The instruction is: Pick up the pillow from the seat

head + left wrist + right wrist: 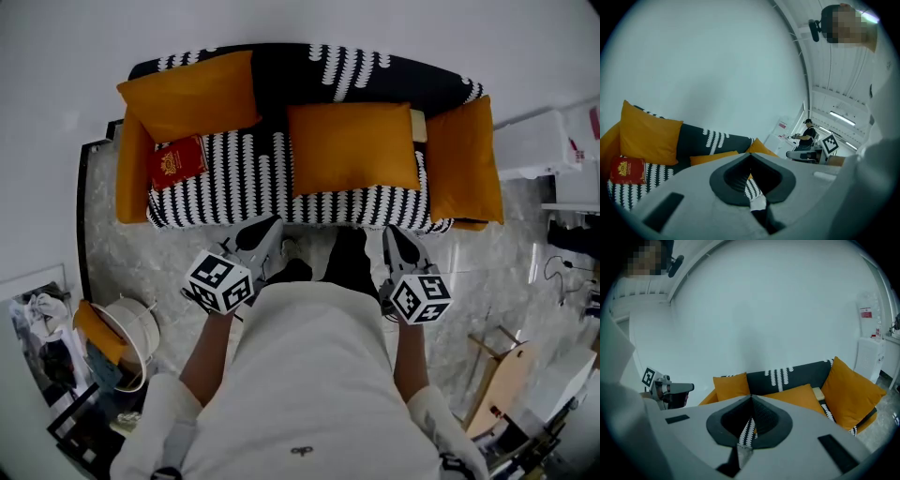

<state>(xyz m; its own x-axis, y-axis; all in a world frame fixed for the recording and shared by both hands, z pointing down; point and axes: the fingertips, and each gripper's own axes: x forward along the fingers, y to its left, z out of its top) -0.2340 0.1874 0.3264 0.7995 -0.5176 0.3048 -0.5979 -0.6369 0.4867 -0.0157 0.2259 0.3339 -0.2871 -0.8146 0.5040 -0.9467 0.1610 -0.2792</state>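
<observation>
The pillow (352,147) I take to be the one meant lies flat on the right half of the sofa seat (234,183), its front edge near the seat's front lip. It looks soft, plump and light, with a smooth orange cover. It should squash under the pads rather than resist, and a shallow pinch on the cover alone could slip off. I judge the best hold to be the front edge or a front corner, with the jaws biting deep enough to catch filling as well as cloth. Since it is wide and floppy, one gripper at each front corner may serve better.

My left gripper (269,230) and right gripper (396,239) are both clenched with nothing in them, held low in front of the sofa, short of the seat. The pillow sits ahead of them and between them, closer to the right one. In the right gripper view the pillow (797,397) shows just above the closed tips. In the left gripper view the pillow (712,158) lies off to their left. The jaws must open before either can take it.
</observation>
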